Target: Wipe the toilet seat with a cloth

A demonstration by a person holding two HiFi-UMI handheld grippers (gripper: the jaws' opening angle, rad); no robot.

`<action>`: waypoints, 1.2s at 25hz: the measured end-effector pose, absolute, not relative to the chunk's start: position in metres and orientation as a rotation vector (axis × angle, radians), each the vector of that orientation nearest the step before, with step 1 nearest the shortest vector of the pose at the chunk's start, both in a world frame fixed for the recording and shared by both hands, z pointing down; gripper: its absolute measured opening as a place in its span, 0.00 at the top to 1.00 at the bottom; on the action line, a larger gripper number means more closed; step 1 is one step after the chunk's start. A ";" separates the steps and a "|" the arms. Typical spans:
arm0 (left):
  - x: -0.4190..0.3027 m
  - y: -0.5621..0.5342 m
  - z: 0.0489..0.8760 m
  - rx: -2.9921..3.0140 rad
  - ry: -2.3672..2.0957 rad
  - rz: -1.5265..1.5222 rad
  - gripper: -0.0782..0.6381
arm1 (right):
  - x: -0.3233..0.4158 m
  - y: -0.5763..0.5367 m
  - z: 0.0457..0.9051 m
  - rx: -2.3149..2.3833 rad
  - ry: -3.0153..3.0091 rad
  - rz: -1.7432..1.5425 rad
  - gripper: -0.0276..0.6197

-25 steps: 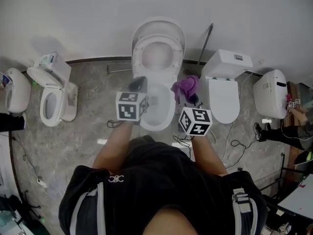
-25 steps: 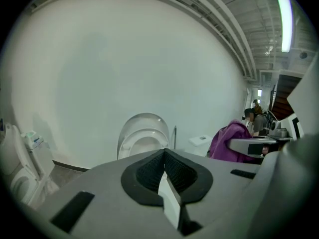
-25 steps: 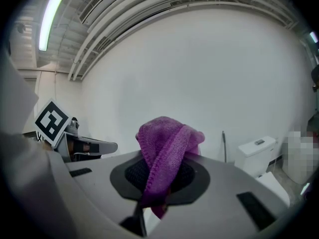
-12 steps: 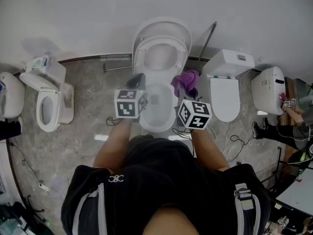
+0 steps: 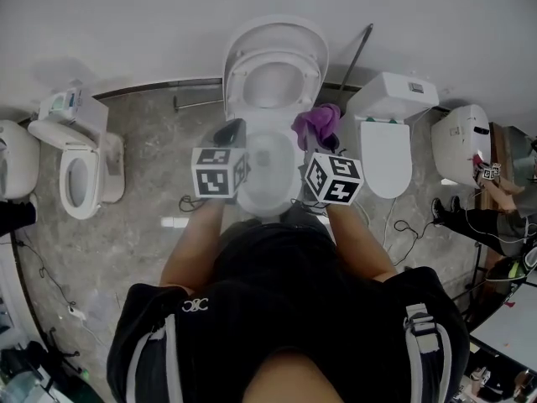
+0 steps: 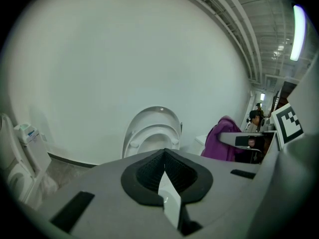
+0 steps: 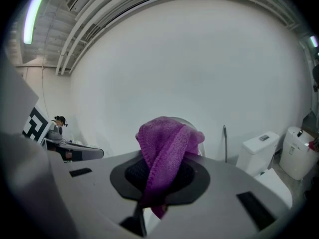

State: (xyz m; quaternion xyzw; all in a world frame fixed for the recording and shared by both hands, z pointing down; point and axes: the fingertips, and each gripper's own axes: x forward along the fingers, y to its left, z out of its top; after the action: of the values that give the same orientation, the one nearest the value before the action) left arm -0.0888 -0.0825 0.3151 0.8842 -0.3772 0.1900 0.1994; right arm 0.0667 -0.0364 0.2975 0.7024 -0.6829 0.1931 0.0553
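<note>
Plainly the wiping has not started: the toilet seat [image 6: 152, 132] stands raised against its lid [image 5: 277, 34], leaning back toward the wall, so its broad ring faces the person and can be reached from the front without bending over the bowl [image 5: 268, 162]. Both tools are held out over the near part of that bowl, one to each side, short of the seat and touching nothing on the toilet. The right gripper [image 7: 158, 183] has its jaws clamped on the purple cloth [image 7: 167, 143]. The pinch takes only the lower part of the cloth, and the rest bunches up in a soft wad above and ahead of the tips. That looks deliberate, since the padded lump, not the hard jaw ends, would meet the plastic first. A short tail hangs below the pinch. The left gripper [image 6: 164, 178] has its jaws pressed fully together with nothing between them. It seems to be kept beside the bowl's left rim as a spare hand, perhaps to steady the seat. From here the cloth would need to go forward and up to reach the ring.
</note>
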 end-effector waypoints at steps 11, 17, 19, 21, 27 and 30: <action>-0.046 -0.095 0.292 2.354 -1.189 0.429 0.89 | 0.145 -0.119 0.343 2.063 -2.141 0.695 0.86; -0.026 -0.102 0.293 2.312 -1.302 0.517 0.89 | 0.187 -0.173 0.394 2.091 -2.067 0.950 0.86; -0.022 -0.102 0.296 2.284 -1.330 0.541 0.89 | 0.192 -0.186 0.408 2.089 -2.034 1.005 0.86; -0.016 -0.104 0.298 2.259 -1.356 0.551 0.89 | 0.197 -0.198 0.421 2.082 -1.999 1.053 0.86; 0.000 -0.117 0.298 2.211 -1.398 0.545 0.89 | 0.219 -0.238 0.452 2.153 -1.878 1.185 0.86; 0.001 -0.121 0.299 2.188 -1.424 0.551 0.89 | 0.225 -0.251 0.461 2.194 -1.823 1.226 0.86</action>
State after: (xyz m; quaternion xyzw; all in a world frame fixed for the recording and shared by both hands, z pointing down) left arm 0.0015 -0.1215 0.2990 0.7973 -0.5188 0.2007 0.2344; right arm 0.2254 -0.2509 0.4614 0.7065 -0.5872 0.3947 0.0184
